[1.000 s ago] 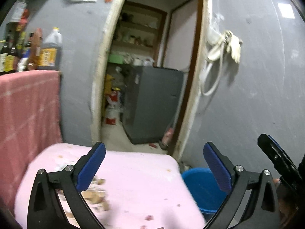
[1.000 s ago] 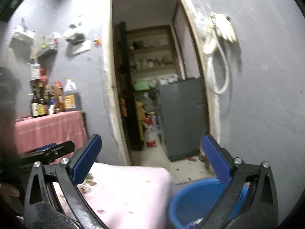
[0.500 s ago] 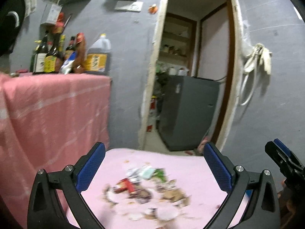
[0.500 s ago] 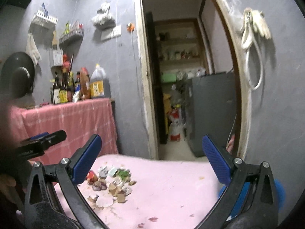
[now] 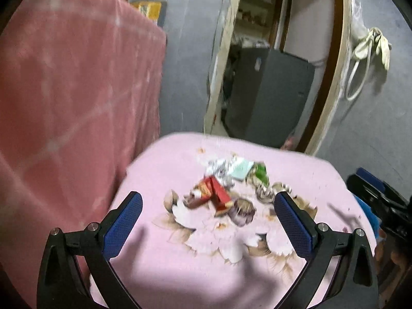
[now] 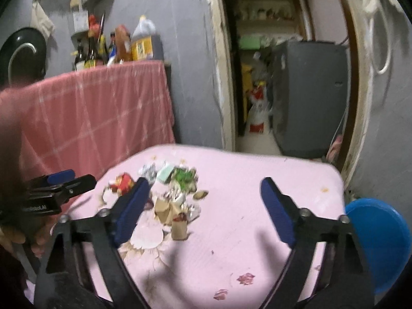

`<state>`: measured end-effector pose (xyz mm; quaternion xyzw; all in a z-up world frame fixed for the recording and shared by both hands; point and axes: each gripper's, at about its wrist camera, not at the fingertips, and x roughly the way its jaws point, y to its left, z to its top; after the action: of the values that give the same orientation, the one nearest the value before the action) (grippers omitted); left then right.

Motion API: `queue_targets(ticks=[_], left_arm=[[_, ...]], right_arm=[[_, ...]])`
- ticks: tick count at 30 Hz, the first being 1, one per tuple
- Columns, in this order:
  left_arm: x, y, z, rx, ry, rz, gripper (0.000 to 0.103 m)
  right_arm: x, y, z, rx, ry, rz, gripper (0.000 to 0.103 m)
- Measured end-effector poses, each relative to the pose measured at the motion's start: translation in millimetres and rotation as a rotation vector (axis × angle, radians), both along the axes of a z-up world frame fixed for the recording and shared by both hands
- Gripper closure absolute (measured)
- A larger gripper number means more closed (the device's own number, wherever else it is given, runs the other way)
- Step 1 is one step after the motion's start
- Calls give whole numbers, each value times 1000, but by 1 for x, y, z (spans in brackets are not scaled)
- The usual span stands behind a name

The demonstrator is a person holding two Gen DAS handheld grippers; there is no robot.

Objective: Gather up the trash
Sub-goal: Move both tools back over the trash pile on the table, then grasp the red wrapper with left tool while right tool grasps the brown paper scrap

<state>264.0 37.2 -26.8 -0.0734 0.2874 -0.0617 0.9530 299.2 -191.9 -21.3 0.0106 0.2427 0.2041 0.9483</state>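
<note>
A pile of trash [image 5: 226,193] lies on the pink cloth-covered table [image 5: 180,270]: a red carton [image 5: 219,193], green and white wrappers, brown scraps. The same trash pile [image 6: 170,193] shows in the right wrist view. My left gripper [image 5: 206,221] hangs open just above and before the pile, nothing between its blue pads. My right gripper [image 6: 203,206] is over the table to the right of the pile; its jaws are closing with nothing between them. A blue bin [image 6: 378,242] stands beside the table's right edge.
A red-draped counter [image 6: 97,113] with several bottles [image 6: 116,46] stands left of the table. Behind is an open doorway with a grey appliance [image 6: 309,97]. A white cloth [image 5: 373,43] hangs on the grey wall at right. Small petal-like bits [image 6: 246,278] lie on the near cloth.
Both grippers swung left and tipped downward toward the table, so the trash pile now sits close below them. The right gripper's jaws have narrowed. The blue bin has slid to the right edge.
</note>
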Motion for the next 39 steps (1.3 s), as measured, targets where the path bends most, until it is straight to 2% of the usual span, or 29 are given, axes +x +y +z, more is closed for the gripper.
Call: queue_targets(ticks=[3, 7, 11, 16, 18, 23, 26, 28, 30, 32, 34, 39], left_arm=[[5, 0, -11, -6, 44, -26, 10], [18, 9, -12, -38, 90, -24, 26], [29, 19, -11, -90, 112, -19, 26], [49, 25, -15, -132, 183, -50, 26], [54, 25, -15, -147, 193, -61, 29], [60, 28, -12, -180, 212, -76, 52], [59, 31, -12, -194, 224, -83, 64], [59, 32, -11, -198, 226, -92, 69], [56, 31, -10, -197, 228, -102, 73], [58, 27, -11, -197, 230, -109, 79], [57, 25, -11, -202, 233, -117, 84], [51, 25, -9, -227, 231, -109, 85]], right_arm=[[9, 6, -10, -7, 54, 27, 31], [20, 14, -21, -15, 130, 64, 38], [30, 23, -28, -10, 191, 101, 41], [42, 36, -37, -37, 250, 127, 44], [44, 40, -39, -48, 266, 139, 46], [44, 46, -41, -70, 277, 166, 52], [41, 48, -41, -79, 271, 174, 60], [39, 49, -41, -79, 272, 182, 70], [37, 51, -42, -79, 278, 187, 73], [34, 51, -43, -78, 279, 192, 80], [32, 51, -44, -73, 279, 198, 81], [24, 46, -41, -51, 266, 201, 84]])
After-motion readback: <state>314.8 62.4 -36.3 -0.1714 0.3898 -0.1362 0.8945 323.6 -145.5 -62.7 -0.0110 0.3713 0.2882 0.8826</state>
